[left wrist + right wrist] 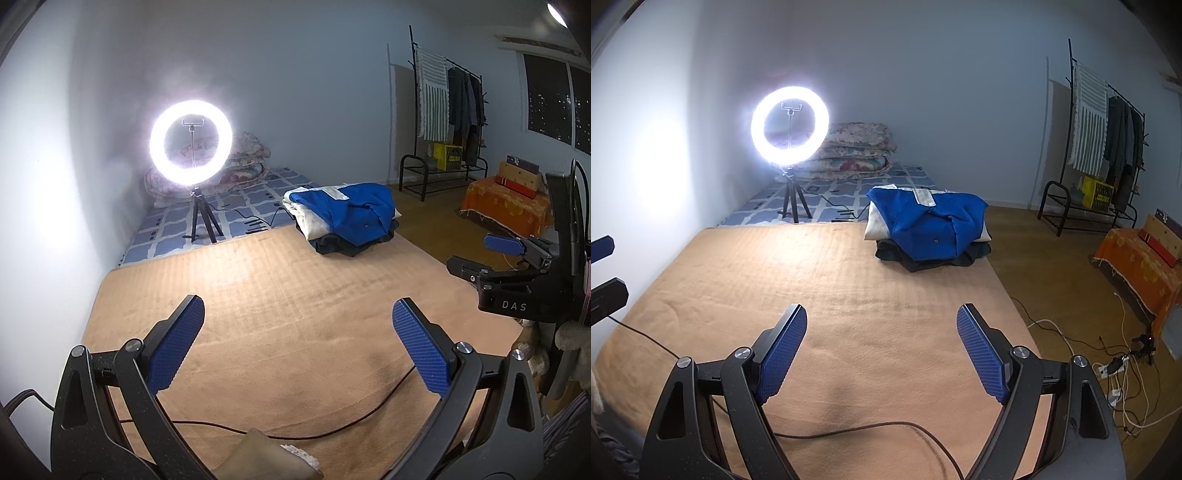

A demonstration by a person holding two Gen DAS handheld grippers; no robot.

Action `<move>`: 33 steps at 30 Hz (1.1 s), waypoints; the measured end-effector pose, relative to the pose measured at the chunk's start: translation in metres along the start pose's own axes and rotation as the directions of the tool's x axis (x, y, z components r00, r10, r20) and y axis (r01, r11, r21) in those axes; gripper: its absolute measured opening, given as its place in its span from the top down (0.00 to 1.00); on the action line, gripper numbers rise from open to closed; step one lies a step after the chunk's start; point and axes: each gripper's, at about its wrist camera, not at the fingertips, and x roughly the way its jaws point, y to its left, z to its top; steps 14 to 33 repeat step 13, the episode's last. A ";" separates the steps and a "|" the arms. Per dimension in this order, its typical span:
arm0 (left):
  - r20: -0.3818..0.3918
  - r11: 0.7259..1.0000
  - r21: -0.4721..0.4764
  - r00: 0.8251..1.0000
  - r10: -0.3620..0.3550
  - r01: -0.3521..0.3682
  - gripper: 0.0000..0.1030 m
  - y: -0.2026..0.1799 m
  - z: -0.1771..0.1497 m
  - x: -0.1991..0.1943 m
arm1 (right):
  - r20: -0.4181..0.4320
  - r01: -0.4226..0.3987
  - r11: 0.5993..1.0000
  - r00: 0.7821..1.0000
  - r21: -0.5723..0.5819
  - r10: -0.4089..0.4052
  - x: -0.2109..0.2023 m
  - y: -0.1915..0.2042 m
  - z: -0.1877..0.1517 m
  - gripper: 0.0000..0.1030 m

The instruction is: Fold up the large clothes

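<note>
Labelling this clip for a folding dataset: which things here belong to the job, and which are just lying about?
Job:
blue garment atop the clothes pile
tan blanket as work surface
left gripper, right gripper, both open

Lying about:
ring light
floral quilts
clothes rack
floor cables

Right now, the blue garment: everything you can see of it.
The blue garment is soft cloth, vivid blue with white panels and a small dark tag. It lies loosely folded and rumpled on top of a pile of dark clothes at the far right part of the tan blanket. Neither gripper touches it.
</note>
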 end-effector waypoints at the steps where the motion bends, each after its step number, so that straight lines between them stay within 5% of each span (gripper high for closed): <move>1: -0.001 1.000 -0.002 1.000 0.000 0.000 0.00 0.001 0.000 0.000 | 0.000 0.000 1.000 1.000 0.000 0.000 0.000 0.000 0.000 0.19; 33: 0.044 1.000 0.003 0.999 0.012 -0.012 0.00 -0.002 0.000 -0.007 | -0.007 -0.005 1.000 1.000 -0.012 0.005 0.003 0.000 -0.001 0.19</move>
